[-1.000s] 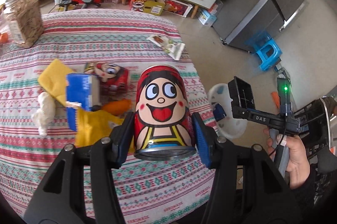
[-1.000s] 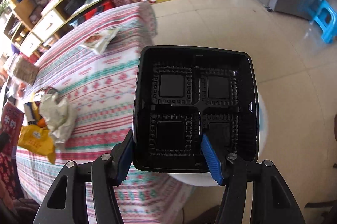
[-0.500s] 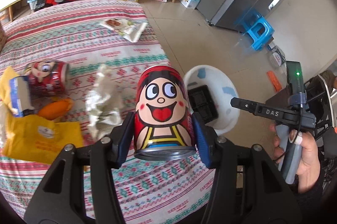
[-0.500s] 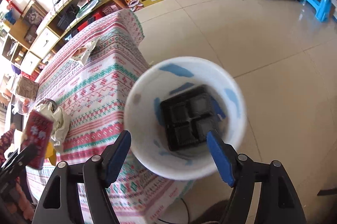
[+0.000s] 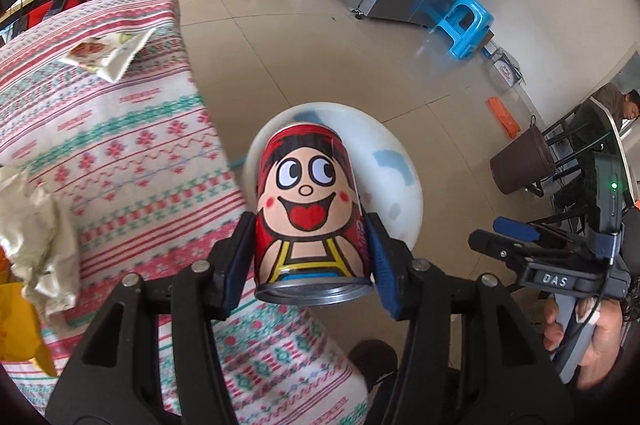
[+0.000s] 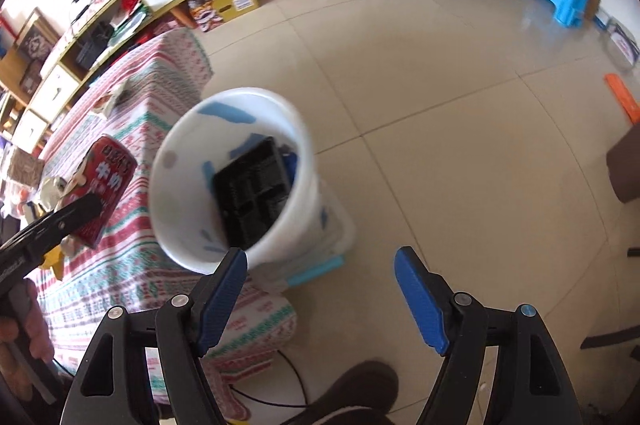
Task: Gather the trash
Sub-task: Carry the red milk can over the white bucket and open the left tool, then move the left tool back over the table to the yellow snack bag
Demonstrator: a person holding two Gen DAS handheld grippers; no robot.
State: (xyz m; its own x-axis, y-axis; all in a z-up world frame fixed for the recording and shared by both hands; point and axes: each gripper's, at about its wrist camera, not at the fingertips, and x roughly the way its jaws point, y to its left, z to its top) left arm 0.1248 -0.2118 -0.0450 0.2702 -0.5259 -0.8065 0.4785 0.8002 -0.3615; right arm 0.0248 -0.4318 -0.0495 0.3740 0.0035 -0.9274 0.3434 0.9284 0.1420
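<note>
The left tongs (image 5: 310, 257) are clamped on a red can (image 5: 310, 217) with a cartoon face, one blue pad on each side of its lower body, so the can stands upright between them with its metal rim toward the camera. Right behind the can, past the tips of these tongs, sits the white bin (image 5: 396, 181) on the floor at the corner of the bench (image 5: 132, 153); holding the can upright and out over the bench edge looks like a set-up for dropping it straight in. In the right wrist view the can hangs just to the left of the bin's rim, not yet over the opening.

The right tongs (image 6: 322, 291) stand wide with nothing between the pads, and they hang just to the right of the bin, out of the can's way. A black tray (image 6: 256, 191) lies tilted inside the bin, leaning on its wall.

More trash waits on the bench to the left of the left tongs: a crumpled paper (image 5: 38, 225), a yellow bag (image 5: 18, 321) at the edge of view, and farther off a snack wrapper (image 5: 106, 51). What lies under the tray is too blurred to tell, perhaps something blue.
</note>
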